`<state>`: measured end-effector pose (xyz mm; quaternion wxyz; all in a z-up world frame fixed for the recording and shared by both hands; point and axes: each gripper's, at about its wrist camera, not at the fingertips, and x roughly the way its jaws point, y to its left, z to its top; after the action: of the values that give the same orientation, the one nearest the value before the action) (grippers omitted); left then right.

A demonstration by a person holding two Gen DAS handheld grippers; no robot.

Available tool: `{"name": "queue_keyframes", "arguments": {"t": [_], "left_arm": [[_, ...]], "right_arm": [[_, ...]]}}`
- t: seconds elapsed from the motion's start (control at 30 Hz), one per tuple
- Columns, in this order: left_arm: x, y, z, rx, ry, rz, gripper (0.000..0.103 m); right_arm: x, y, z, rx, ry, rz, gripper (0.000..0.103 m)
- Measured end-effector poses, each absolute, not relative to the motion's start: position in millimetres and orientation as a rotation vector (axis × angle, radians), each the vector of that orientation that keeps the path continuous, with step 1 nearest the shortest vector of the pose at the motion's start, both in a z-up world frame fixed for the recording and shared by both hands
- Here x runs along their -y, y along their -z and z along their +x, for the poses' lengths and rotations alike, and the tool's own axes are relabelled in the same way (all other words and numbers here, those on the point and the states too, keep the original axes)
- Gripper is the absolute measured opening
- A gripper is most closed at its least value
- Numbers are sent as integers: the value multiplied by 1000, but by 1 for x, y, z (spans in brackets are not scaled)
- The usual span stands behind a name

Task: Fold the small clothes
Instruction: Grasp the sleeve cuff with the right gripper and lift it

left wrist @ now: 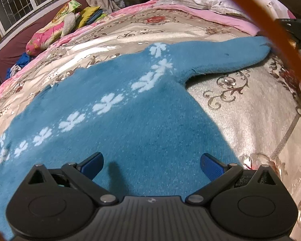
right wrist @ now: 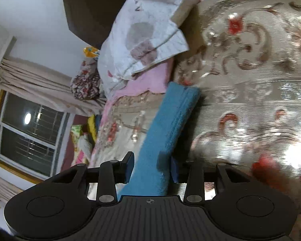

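Left fingers (left wrist: 151, 167) wide open above blue sweater (left wrist: 130, 110); right fingers (right wrist: 151, 167) clamp sleeve (right wrist: 170, 120).

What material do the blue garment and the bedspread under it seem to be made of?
Blue garment: likely fleece or brushed knit; its surface looks fuzzy and matte, with soft-edged white flowers. Bedspread: probably satin-like woven fabric; it shines under light and has a scroll pattern.

Blue sweater (left wrist: 120, 120) flat on bedspread (left wrist: 240, 110); left tool (left wrist: 152, 165) open above.

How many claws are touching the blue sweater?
1. The right claw pinches the blue sweater's sleeve. The left claw hangs open over the body, not gripping.
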<state>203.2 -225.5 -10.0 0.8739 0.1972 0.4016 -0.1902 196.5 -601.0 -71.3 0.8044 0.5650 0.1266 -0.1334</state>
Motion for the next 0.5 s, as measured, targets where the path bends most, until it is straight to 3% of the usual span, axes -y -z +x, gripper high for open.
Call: {"name": "queue_keyframes", "arguments": {"t": [0.07, 0.13, 0.23, 0.27, 0.33, 0.5], "left_arm": [[226, 9, 202, -840, 395, 417, 103], [225, 8, 202, -842, 394, 418, 103], [220, 5, 196, -840, 394, 417, 103], [216, 3, 193, -839, 393, 415, 103], [206, 1, 186, -836, 391, 418, 103], [167, -2, 171, -831, 350, 407, 103]], "right_arm": [[598, 67, 200, -285, 297, 1162, 38], [596, 70, 206, -341, 338, 1118, 32], [596, 69, 207, -335, 333, 1121, 33], [596, 67, 207, -334, 329, 1126, 30], [593, 62, 207, -330, 319, 1122, 14], [571, 34, 210, -311, 268, 1030, 11]]}}
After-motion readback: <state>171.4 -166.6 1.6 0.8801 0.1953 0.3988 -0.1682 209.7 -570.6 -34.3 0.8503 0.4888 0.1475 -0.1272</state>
